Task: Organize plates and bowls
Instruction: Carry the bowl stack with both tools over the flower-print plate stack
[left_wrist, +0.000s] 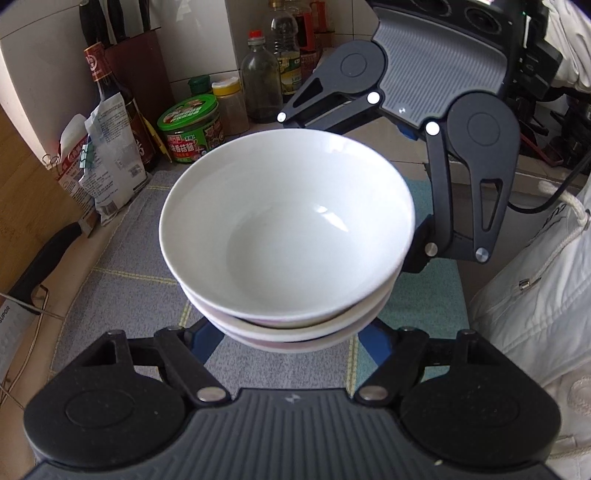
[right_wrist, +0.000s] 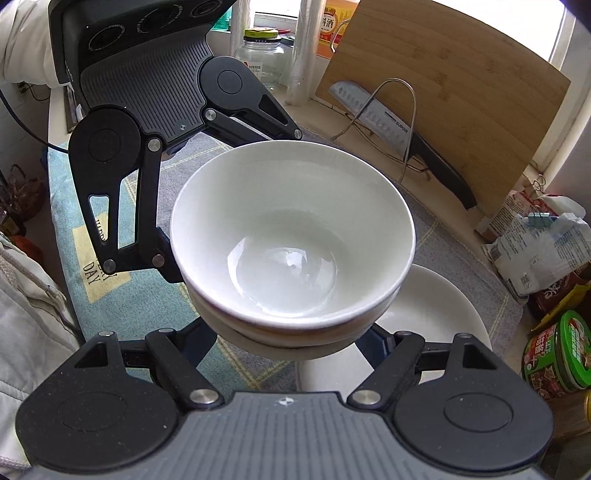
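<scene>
- Three nested white bowls (left_wrist: 288, 236) hang above the mat (left_wrist: 122, 280), cradled between both tools.
- The left hand-held gripper (left_wrist: 284, 332) and right hand-held gripper (right_wrist: 291, 336) are spread wide under the stack — fingertips hidden, actual contact unclear.
- Next, probably: lower onto the white plate (right_wrist: 443, 314) at 4 o'clock, keeping level.

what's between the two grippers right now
A stack of white bowls sits between the left gripper and right gripper; both wrist views show it.
</scene>
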